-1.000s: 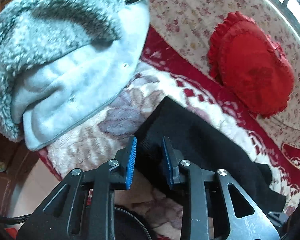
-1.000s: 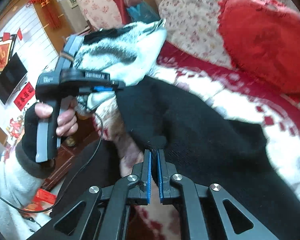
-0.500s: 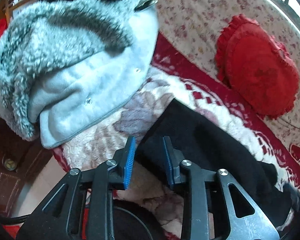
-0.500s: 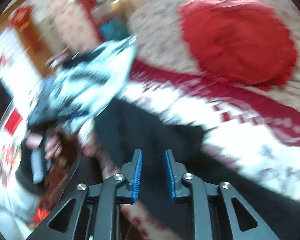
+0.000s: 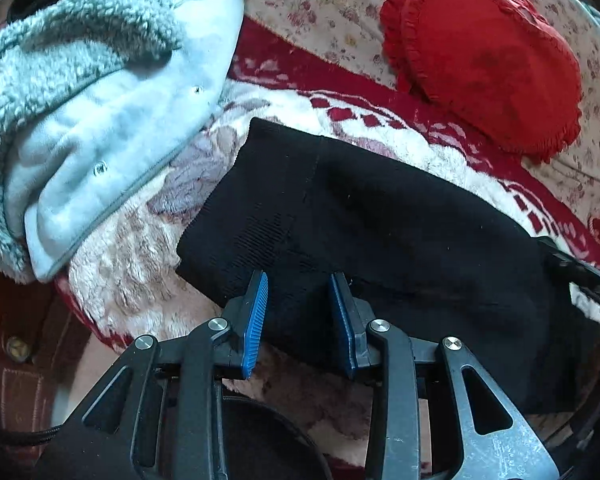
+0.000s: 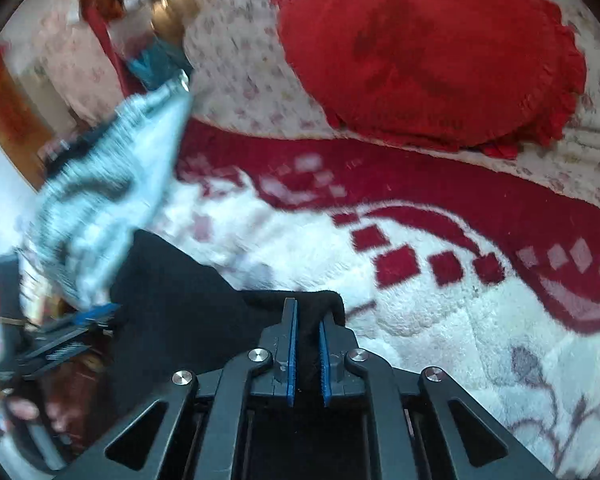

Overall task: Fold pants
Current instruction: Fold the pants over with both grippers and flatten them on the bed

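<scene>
Black pants (image 5: 379,220) lie folded on a red and white plush blanket (image 5: 140,264) on a sofa. In the left wrist view my left gripper (image 5: 298,284) is open, its blue pads either side of the near edge of the pants, waistband end toward the left. In the right wrist view my right gripper (image 6: 307,314) has its pads close together with a fold of the black pants (image 6: 188,304) between them. The left gripper also shows blurred at the left edge of the right wrist view (image 6: 72,320).
A pale blue fleece jacket (image 5: 100,112) lies on the sofa arm at the left, touching the blanket. A red frilled heart cushion (image 5: 483,52) leans on the floral sofa back (image 5: 323,8). The sofa's front edge drops off below the pants.
My left gripper has moved forward over the pants' near edge, still open. My right gripper let go, swung right along the pants, and has closed again on a fold.
</scene>
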